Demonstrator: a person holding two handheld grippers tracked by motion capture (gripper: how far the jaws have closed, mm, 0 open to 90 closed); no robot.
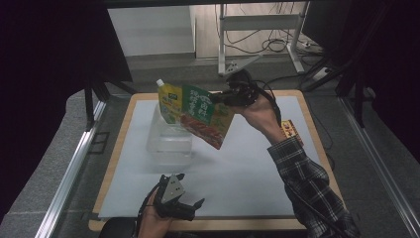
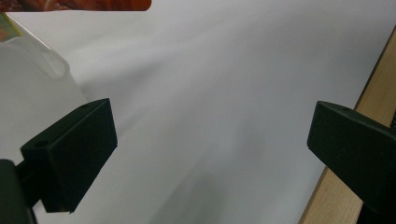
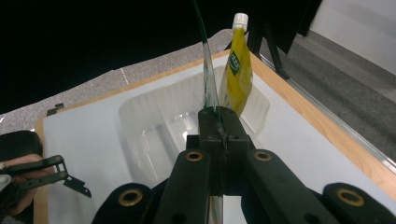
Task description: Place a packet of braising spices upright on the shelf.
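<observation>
I have the green pouch point(image 1: 205, 119) pinched by its edge in my right gripper point(image 1: 224, 97), fingers pressed together on the thin film, as the right gripper view shows with the pouch point(image 3: 208, 79) running edge-on up from the closed tips. It hangs in the air, tilted, above the far half of the white surface point(image 1: 247, 168) and just over the clear tub point(image 1: 169, 139). A yellow spouted pouch point(image 1: 167, 101) stands in the tub with its white cap up; from the right gripper it point(image 3: 237, 65) shows at the tub's far wall, just beyond my pouch.

My reading is that I am mid-carry: the pouch is lifted and over the tub's near side, not yet lowered in. The next move, as I judge it, calls for bringing the lower corner over the open part of the tub, turning the pouch more upright, sinking it beside the yellow one and only then letting the fingers part.

My left gripper point(image 1: 190, 206) waits low at the near edge of the surface, fingers spread wide with nothing between them; its view looks across bare white surface point(image 2: 224, 107) toward the tub's wall point(image 2: 32, 88).

What stands in the way is mainly the yellow pouch: a careless descent could knock it over. The tub's rim could catch the hanging corner. A small orange packet point(image 1: 289, 130) lies at the right edge, near my sleeve point(image 1: 307, 183), well apart from the path.
</observation>
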